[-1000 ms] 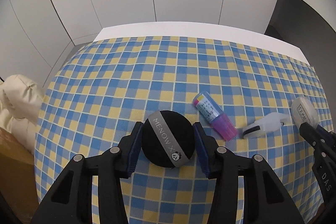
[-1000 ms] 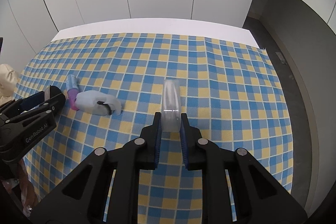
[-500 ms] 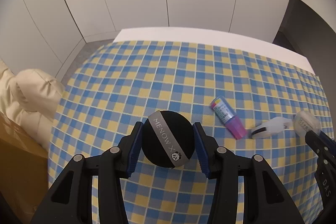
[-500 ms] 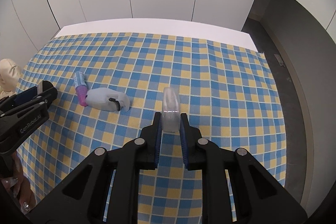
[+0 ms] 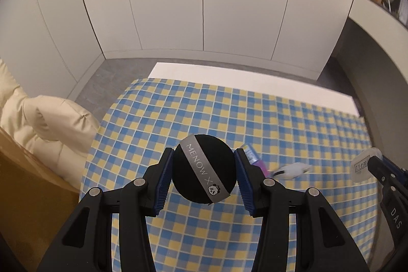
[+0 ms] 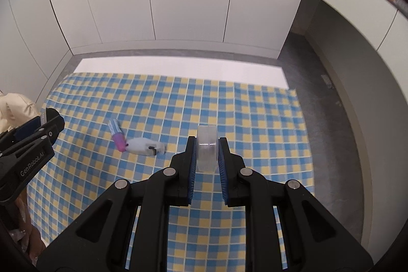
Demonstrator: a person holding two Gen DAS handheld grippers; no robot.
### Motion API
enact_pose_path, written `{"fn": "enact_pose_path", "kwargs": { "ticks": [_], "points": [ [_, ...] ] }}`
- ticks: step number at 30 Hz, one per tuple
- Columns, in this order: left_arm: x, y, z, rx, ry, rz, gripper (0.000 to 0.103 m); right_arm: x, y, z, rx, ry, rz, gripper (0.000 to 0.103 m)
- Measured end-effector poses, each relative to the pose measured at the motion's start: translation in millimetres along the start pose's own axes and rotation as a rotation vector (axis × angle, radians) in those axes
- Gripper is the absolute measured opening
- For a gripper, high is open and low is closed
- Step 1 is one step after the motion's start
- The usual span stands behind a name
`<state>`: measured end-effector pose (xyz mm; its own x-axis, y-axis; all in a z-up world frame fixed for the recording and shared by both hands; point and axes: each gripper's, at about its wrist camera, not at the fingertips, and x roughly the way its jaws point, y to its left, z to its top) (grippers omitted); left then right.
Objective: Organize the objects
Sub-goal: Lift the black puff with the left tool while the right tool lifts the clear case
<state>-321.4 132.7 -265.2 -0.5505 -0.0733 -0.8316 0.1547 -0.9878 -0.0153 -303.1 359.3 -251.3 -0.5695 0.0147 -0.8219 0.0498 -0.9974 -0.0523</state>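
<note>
Risk noted: the left gripper (image 5: 204, 179) clamps a round black puff (image 5: 204, 167) only at its sides, so it could roll or slip out if pressure eases. The right gripper (image 6: 207, 153) pinches a clear round case (image 6: 207, 148) on edge, which is smooth and may slide. Both items hang above the checked table (image 6: 255, 119); a pink-capped tube (image 6: 116, 134) and a white bottle (image 6: 145, 146) lie touching on it, well ahead of the left gripper.

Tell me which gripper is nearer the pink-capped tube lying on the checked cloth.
Left, as far as the views show. The left gripper, clamping the black puff, hovers just beside the pink-capped tube. The right gripper, holding a clear jar, sits beyond the white bottle.
</note>
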Motion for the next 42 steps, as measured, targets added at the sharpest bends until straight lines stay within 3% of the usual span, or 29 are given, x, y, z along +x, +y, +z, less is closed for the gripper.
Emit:
{"fn": "enact_pose_path", "kwargs": {
  "ticks": [8,16,23,29,42],
  "points": [
    [-45,5,14,-0.017,-0.02,0.005,0.048,-67,-1,18,-0.035,-0.057,-0.027,0.017],
    [-100,18,36,-0.036,-0.061,0.014,0.048,-127,0,32,-0.024,-0.095,0.004,0.017],
    [-152,28,53,-0.041,-0.079,0.009,0.048,-161,28,51,-0.059,-0.129,-0.012,0.017],
    [-195,24,60,-0.01,-0.144,0.024,0.048,-189,43,60,-0.079,-0.169,-0.027,0.017],
    [-256,18,64,0.016,-0.186,-0.014,0.048,-260,38,78,-0.054,-0.231,-0.04,0.017]
  ]
}}
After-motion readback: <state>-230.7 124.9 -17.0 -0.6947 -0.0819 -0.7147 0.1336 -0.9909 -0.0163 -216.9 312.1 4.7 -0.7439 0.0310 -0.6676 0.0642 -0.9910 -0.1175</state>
